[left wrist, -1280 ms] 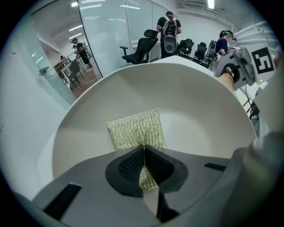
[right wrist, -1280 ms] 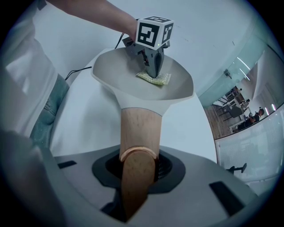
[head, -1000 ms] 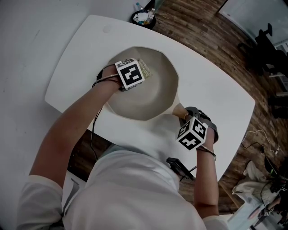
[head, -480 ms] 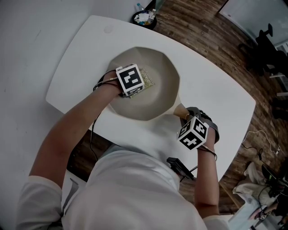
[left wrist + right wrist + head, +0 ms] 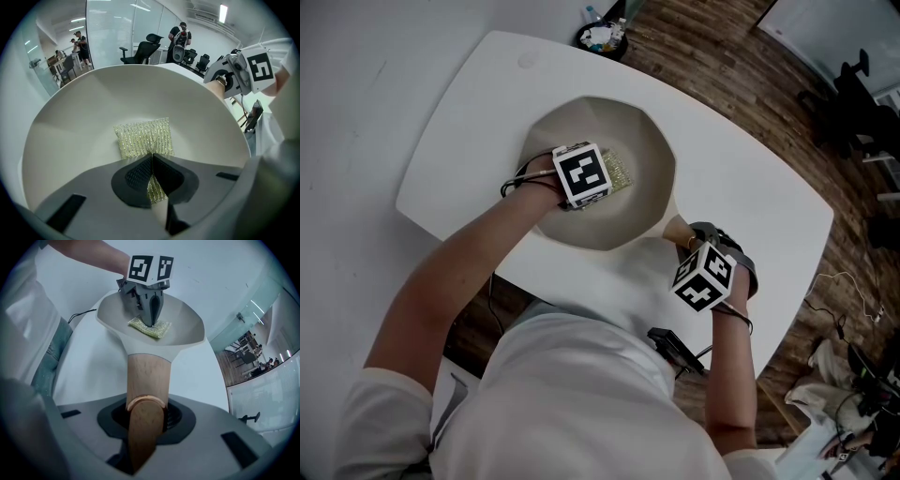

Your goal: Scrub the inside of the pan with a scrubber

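The left hand-held gripper pinches the scrubber inside the pan — the right hand-held gripper squeezes its wooden handle.

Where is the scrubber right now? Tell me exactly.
In the head view the scrubber lies inside the pan, near the middle of its floor, pinched at its near edge by the left tool.

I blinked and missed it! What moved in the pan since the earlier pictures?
The left claw, shut on the scrubber, slid it across the inside of the pan, nearer the person and slightly rightward in the head view. Nothing was grabbed or dropped. The right claw stays on the wooden handle; the pan hasn't shifted.
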`<control>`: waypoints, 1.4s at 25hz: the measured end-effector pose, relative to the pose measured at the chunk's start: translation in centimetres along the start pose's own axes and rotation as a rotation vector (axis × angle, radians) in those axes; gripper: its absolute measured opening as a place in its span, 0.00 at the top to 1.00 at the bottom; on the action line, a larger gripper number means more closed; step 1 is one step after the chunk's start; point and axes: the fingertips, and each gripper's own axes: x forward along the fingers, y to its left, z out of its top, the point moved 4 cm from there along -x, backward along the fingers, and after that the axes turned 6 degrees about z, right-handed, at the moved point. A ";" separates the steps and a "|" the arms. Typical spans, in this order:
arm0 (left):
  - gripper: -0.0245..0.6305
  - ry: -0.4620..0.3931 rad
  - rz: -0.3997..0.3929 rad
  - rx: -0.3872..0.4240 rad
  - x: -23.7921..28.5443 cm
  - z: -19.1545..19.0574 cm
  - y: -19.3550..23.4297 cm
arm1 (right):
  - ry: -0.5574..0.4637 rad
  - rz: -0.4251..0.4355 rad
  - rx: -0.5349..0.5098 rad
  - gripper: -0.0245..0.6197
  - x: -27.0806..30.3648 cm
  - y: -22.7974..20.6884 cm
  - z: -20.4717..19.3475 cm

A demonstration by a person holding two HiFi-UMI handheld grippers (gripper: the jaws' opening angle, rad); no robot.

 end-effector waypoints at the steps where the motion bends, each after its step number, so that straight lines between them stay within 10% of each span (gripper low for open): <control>1: 0.93 -0.002 0.001 0.004 0.0 0.1 -0.1 | 0.000 0.000 0.000 0.80 0.0 0.0 0.0; 35: 0.93 -0.079 0.138 0.004 -1.8 2.0 -0.2 | -0.009 -0.055 -0.039 0.74 -1.5 -0.4 -0.9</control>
